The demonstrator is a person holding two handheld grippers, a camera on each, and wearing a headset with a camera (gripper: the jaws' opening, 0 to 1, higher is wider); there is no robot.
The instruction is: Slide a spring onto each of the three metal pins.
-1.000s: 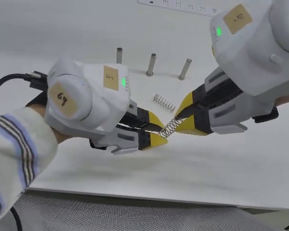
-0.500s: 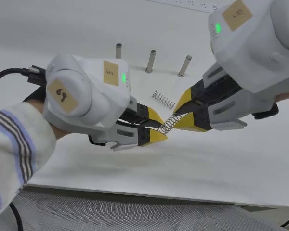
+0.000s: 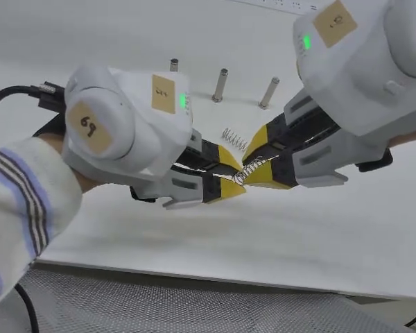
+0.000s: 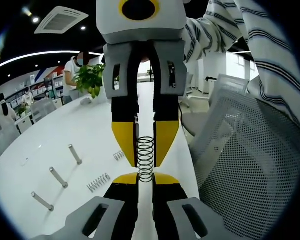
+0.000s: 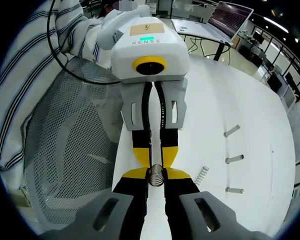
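A small steel spring (image 3: 247, 169) is held in the air between my two grippers, above the white table. My left gripper (image 3: 237, 183) is shut on its near end (image 4: 146, 172). My right gripper (image 3: 255, 166) meets it tip to tip and is shut on the other end (image 5: 156, 176). Three upright metal pins (image 3: 174, 66) (image 3: 222, 84) (image 3: 270, 92) stand bare in a row at the back. A loose spring (image 3: 234, 139) lies flat just in front of them, also in the left gripper view (image 4: 98, 182) and the right gripper view (image 5: 202, 175).
The table's front edge (image 3: 194, 274) runs just below the grippers, with a mesh chair (image 3: 159, 309) under it. A black cable (image 3: 10, 114) trails from the left gripper. A white power strip (image 3: 291, 5) lies at the far edge.
The two grippers have come closer together, so less of the spring shows between their tips. The pins and the loose spring have stayed put.
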